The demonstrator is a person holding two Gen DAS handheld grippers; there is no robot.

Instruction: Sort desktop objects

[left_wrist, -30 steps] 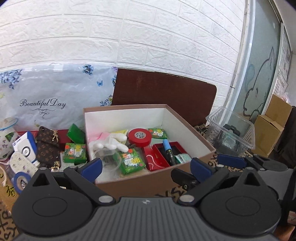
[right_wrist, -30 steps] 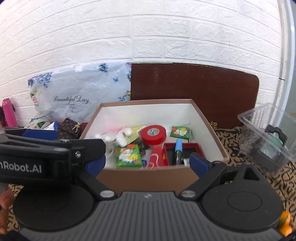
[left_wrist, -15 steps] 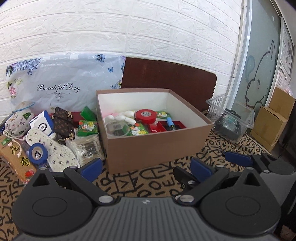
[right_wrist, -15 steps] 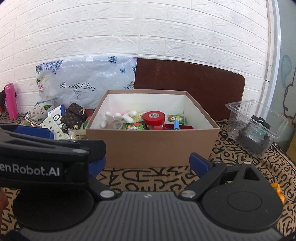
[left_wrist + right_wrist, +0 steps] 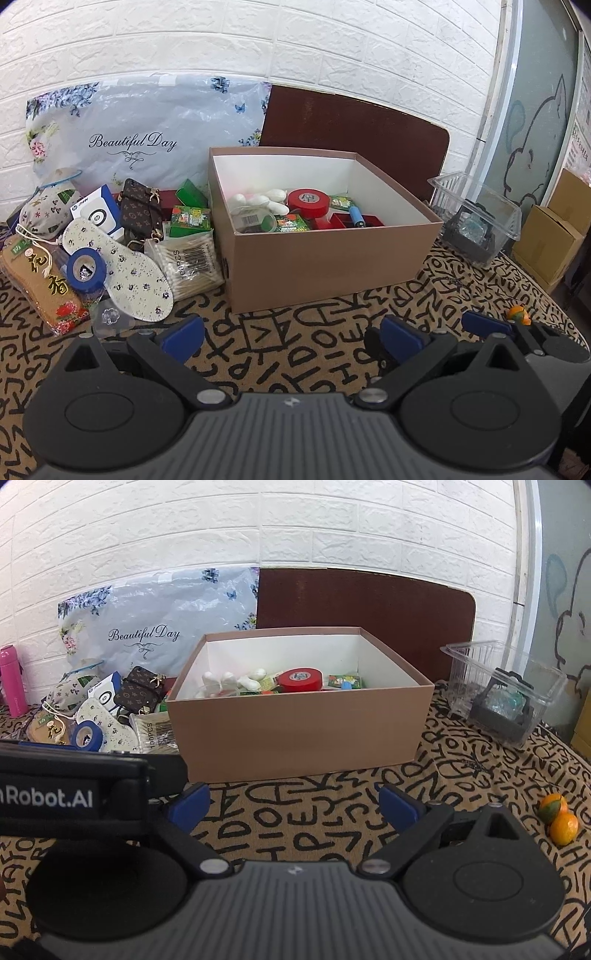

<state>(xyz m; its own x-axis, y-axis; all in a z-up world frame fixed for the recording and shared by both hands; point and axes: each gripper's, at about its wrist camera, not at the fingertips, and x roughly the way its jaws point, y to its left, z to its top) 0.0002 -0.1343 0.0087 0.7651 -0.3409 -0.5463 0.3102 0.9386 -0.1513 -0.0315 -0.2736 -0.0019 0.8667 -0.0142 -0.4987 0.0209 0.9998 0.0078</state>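
Cardboard box (image 5: 325, 258) sits open on the counter (image 5: 295, 332), straight ahead of me, on a tan cloth printed with black letters. Inside it lie a red tape roll (image 5: 308, 201), a white knobbly toy (image 5: 258, 197), green packets (image 5: 291, 223), a blue marker (image 5: 356, 216) in a red tray and a clear round lid (image 5: 253, 219).

Just beside the box on its left is the unsorted heap: a pack of cotton swabs (image 5: 190, 262) touching the box wall, a flowered insole (image 5: 122, 267), a blue tape roll (image 5: 86, 269) resting on the insole's edge, a brown patterned phone case (image 5: 138, 208), a white and blue carton (image 5: 98, 214), a drawstring pouch (image 5: 46, 212) and a tan packet with red flowers (image 5: 44, 288).

My left hand-held gripper (image 5: 291, 338) hangs near the counter in front of the box, its blue-padded fingers spread wide with nothing between them. My right hand-held gripper (image 5: 293, 805) is likewise spread and empty, close beside the left one.

Well to the right stand a clear plastic tub (image 5: 506, 686) with dark items in it, and two small oranges (image 5: 557, 818) touching each other. A floral plastic bag (image 5: 140, 136) and a dark board (image 5: 354, 129) lean on the white brick wall behind.
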